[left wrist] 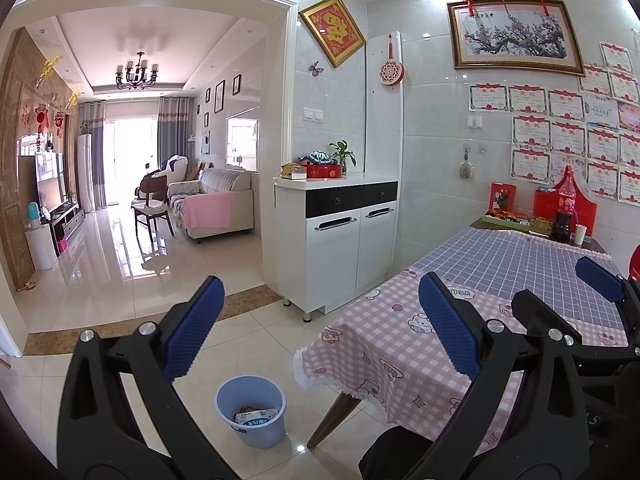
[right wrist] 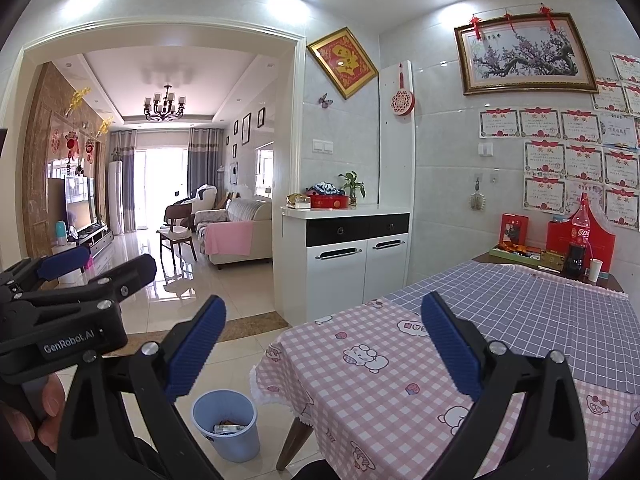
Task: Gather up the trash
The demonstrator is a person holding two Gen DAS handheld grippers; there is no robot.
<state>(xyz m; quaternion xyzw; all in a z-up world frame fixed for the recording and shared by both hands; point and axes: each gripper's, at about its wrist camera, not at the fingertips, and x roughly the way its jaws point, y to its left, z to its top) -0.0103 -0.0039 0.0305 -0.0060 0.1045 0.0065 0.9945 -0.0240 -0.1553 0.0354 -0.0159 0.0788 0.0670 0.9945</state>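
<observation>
A light blue waste bin (left wrist: 251,412) stands on the tiled floor by the table's near-left corner, with paper packaging (left wrist: 256,416) lying inside it; the bin (right wrist: 225,424) also shows in the right wrist view. My left gripper (left wrist: 320,324) is open and empty, raised above the bin and the table's corner. My right gripper (right wrist: 322,344) is open too, with nothing between its blue pads, held over the pink checked tablecloth (right wrist: 380,368). The left gripper (right wrist: 96,264) appears at the left of the right wrist view, a hand (right wrist: 36,412) holding it.
The table carries a blue checked cloth (left wrist: 520,264) farther back. At its far end stand a cola bottle (left wrist: 566,208), a paper cup (left wrist: 580,234), red boxes (left wrist: 503,200) and a tray. A white cabinet (left wrist: 340,236) stands left of the table. Open tiled floor leads into the living room.
</observation>
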